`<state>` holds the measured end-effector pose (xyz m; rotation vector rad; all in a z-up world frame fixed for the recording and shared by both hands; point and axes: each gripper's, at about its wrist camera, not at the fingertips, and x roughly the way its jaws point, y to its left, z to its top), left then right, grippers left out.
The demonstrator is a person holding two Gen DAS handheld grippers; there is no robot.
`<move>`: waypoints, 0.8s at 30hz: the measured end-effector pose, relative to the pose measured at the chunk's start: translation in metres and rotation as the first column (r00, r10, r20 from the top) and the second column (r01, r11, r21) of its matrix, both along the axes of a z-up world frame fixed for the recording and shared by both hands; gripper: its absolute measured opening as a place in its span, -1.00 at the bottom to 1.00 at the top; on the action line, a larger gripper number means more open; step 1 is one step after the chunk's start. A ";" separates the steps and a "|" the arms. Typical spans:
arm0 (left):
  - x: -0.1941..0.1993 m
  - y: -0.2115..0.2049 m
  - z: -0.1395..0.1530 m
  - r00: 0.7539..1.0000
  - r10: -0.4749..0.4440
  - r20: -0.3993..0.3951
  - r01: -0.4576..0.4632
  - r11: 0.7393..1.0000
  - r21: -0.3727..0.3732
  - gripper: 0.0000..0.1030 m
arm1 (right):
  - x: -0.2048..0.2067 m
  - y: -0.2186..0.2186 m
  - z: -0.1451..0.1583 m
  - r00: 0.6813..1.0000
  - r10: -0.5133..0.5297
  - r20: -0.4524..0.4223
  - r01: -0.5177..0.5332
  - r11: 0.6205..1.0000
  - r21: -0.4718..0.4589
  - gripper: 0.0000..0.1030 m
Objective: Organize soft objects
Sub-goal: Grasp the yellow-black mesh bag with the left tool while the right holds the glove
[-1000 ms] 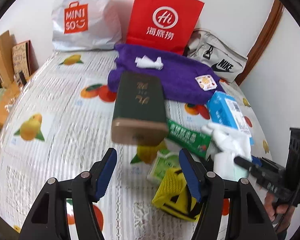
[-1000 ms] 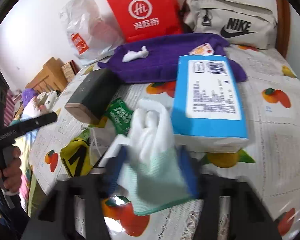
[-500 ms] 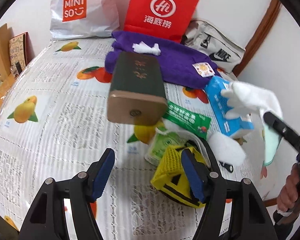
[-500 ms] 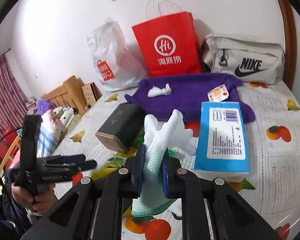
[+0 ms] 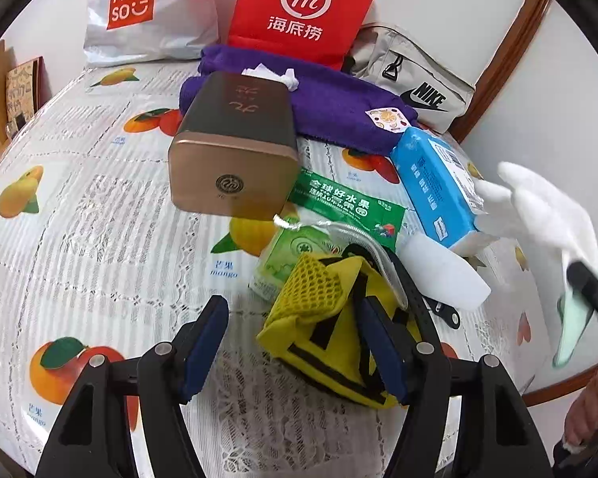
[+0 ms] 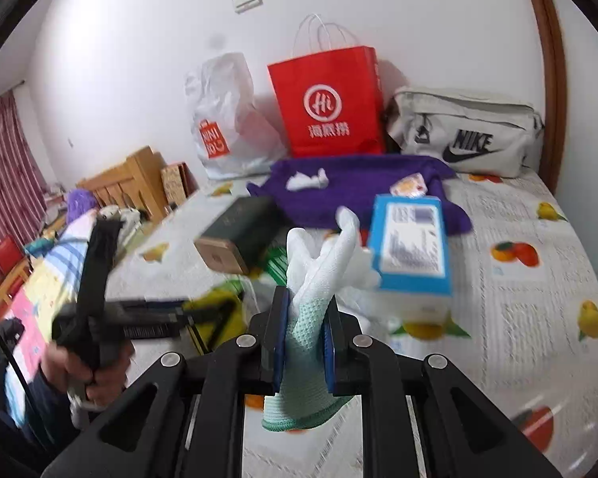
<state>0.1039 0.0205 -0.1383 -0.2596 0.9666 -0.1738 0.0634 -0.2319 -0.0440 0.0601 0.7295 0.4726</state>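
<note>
My right gripper (image 6: 306, 334) is shut on a white glove with a green cuff (image 6: 319, 263) and holds it in the air above the table; the glove also shows at the right of the left wrist view (image 5: 546, 215). My left gripper (image 5: 291, 342) is open, low over the table, its right finger beside a yellow mesh pouch (image 5: 331, 326). A purple towel (image 5: 331, 99) with a crumpled white tissue (image 5: 271, 73) on it lies at the back. A blue tissue pack (image 5: 434, 183) lies to the right.
A dark green box with a gold end (image 5: 235, 147), green packets (image 5: 347, 207), a white bottle (image 5: 446, 275) and a black strap lie mid-table. A Miniso bag (image 5: 139, 8), red paper bag (image 5: 303, 8) and Nike bag (image 5: 418, 79) stand at the back wall.
My right gripper closed on the glove and lifted it off the table, up and back. My left gripper moved forward and closer to the yellow pouch.
</note>
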 end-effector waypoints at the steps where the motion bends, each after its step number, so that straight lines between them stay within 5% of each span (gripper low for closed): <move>1: 0.000 -0.002 0.001 1.000 -0.004 0.014 0.004 1.000 0.012 0.28 | -0.003 -0.003 -0.003 1.000 -0.006 -0.002 0.006 1.000 -0.008 -0.70; 4: 0.003 -0.007 0.004 0.999 -0.014 0.040 0.012 0.999 0.046 0.27 | -0.014 -0.016 -0.014 0.999 -0.028 -0.018 0.028 0.999 -0.028 -0.70; 7: 0.007 -0.009 0.001 0.999 -0.016 0.035 0.014 0.998 0.061 0.08 | -0.021 -0.028 -0.023 0.998 -0.054 -0.032 0.053 0.998 -0.035 -0.70; 9: 0.010 -0.011 -0.002 0.999 -0.033 0.022 0.031 0.998 0.062 -0.20 | -0.023 -0.034 -0.028 0.996 -0.074 -0.043 0.073 0.996 -0.044 -0.70; 12: 0.010 -0.011 -0.001 0.999 -0.027 0.039 0.024 0.997 0.068 -0.30 | -0.027 -0.041 -0.037 0.995 -0.083 -0.064 0.079 0.995 -0.066 -0.70; 24: -0.001 0.004 0.022 0.996 0.017 0.084 -0.022 0.998 0.062 -0.42 | -0.017 -0.041 -0.070 0.978 -0.151 -0.145 0.138 0.986 -0.095 -0.70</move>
